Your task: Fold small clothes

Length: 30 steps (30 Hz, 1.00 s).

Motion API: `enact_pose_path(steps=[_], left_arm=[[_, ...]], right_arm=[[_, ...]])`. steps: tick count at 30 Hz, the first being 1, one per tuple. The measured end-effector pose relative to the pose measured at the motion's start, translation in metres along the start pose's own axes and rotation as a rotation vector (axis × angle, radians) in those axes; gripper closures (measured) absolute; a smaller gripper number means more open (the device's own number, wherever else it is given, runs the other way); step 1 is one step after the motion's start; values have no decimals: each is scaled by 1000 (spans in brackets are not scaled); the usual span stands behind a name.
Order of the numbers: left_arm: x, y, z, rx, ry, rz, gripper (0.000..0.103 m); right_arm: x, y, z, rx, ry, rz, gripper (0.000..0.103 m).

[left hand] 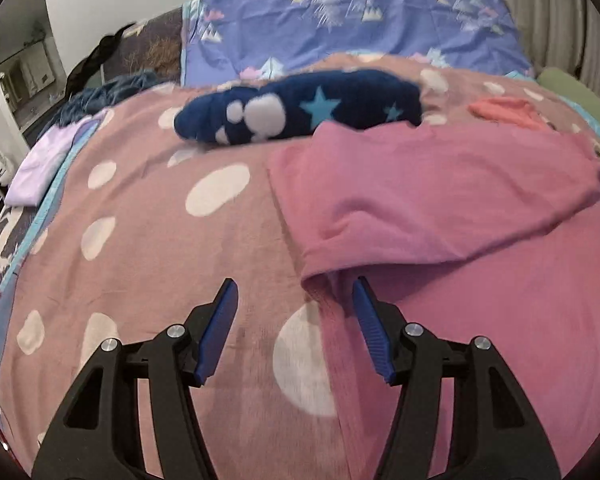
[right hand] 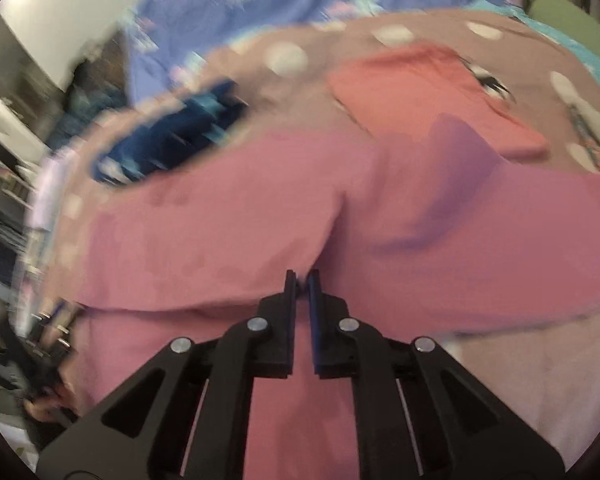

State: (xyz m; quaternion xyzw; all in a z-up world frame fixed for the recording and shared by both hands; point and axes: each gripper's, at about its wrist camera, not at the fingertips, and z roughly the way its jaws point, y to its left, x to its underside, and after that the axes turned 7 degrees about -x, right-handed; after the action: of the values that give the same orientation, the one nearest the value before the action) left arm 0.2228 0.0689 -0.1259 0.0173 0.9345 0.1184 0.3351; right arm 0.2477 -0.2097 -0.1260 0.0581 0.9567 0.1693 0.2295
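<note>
A pink garment lies on the dotted brown-pink blanket, partly folded over itself. My left gripper is open, low over the blanket at the garment's near left corner, holding nothing. My right gripper is shut on a bunched fold of the pink garment and lifts it; this view is blurred by motion. The left gripper also shows at the lower left of the right wrist view.
A navy star-print garment lies behind the pink one. A folded coral garment sits far right. A lilac folded piece lies at the left edge. A purple patterned sheet and green pillow lie behind.
</note>
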Motion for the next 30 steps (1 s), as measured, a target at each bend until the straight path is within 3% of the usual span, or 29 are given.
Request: enact_pose_path(steps=[2,5,7,9,11,14,17,20,22,28,30], left_arm=[[3,1,11,-1,31,-27,43],[8,6,13,38,24,-67,43],[8,7,13,57,22,-87,43],[8,9,14,90,24,-120,44],[10,13,15,128,23,-165,46],[14,17,18,142,8,-206,62],[17,22,18,171,-6,-241,77],[18,26,18,207,-12,-271,80],[19,26,18,211,-17,-273,80],[18,26,17,206,-22,-278,85],[18,25,14,205,-33,-273,96]], right_arm=[[6,-8,4,84,10,14,96],[4,-10,-7,117,-39,77,89],[-5,14,-18,108,-105,27,89],[-13,48,-19,53,-115,-56,87],[-21,101,-8,-55,-78,-164,79],[-26,183,22,-171,6,-343,77],[-33,255,63,-211,61,-472,77],[-45,308,100,-267,142,-506,73],[-55,339,131,-237,185,-556,65],[-48,379,193,-132,309,-644,63],[-40,387,209,-79,335,-693,103]])
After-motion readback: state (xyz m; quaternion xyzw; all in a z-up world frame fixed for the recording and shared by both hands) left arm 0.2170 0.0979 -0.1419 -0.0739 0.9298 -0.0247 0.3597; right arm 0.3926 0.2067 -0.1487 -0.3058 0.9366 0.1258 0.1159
